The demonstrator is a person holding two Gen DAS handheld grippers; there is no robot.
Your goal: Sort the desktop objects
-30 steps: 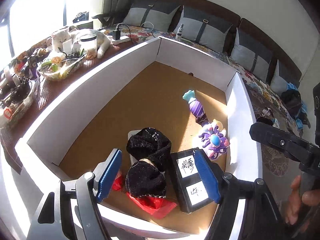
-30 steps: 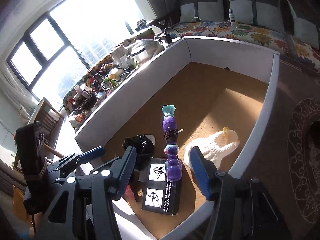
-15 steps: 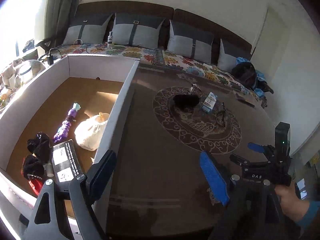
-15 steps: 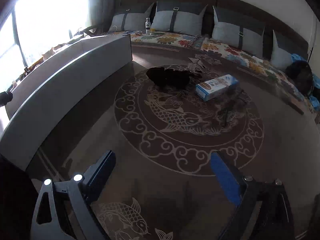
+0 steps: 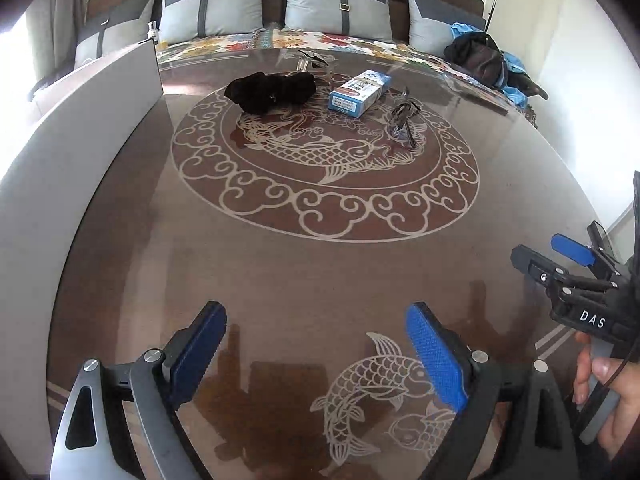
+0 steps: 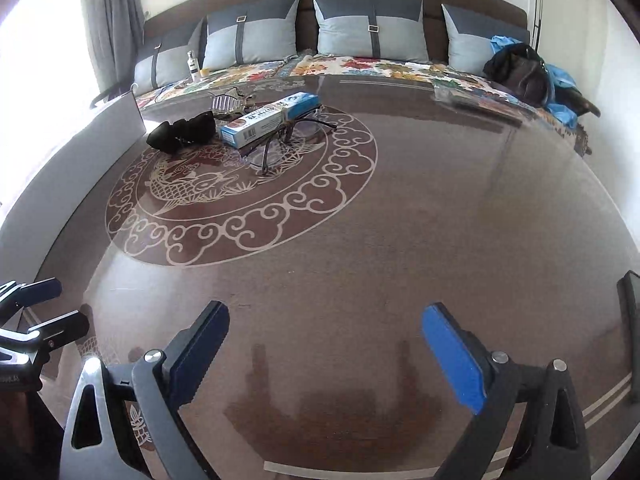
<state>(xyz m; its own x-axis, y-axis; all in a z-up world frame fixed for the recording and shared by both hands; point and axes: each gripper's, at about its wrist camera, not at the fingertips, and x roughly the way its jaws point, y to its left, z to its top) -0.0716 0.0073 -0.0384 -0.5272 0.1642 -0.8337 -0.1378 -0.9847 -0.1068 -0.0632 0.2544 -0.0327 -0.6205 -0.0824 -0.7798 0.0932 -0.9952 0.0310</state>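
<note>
The left hand-held gripper (image 5: 316, 354) is held low over the near part of the tabletop (image 5: 320, 280), fingers pointing toward the sofa (image 5: 280, 8), with its two blue pads spread wide apart and nothing between them. The right hand-held gripper (image 6: 324, 354) takes the same low, forward-pointing pose, pads likewise wide apart and empty; in the left wrist view it appears at the right edge, gripped by a bare hand (image 5: 612, 396). Task items on the far side of the tabletop, on the round carp medallion: one black cloth bundle (image 5: 272, 90), one blue-and-white carton (image 5: 358, 92) just beside it, one pair of spectacles (image 5: 404, 124) near the carton, and one clear ribbed item (image 6: 228, 101) behind, type indeterminate. One white box wall (image 5: 72, 152) borders the left edge. Four cushions (image 6: 370, 26) line the sofa.
</note>
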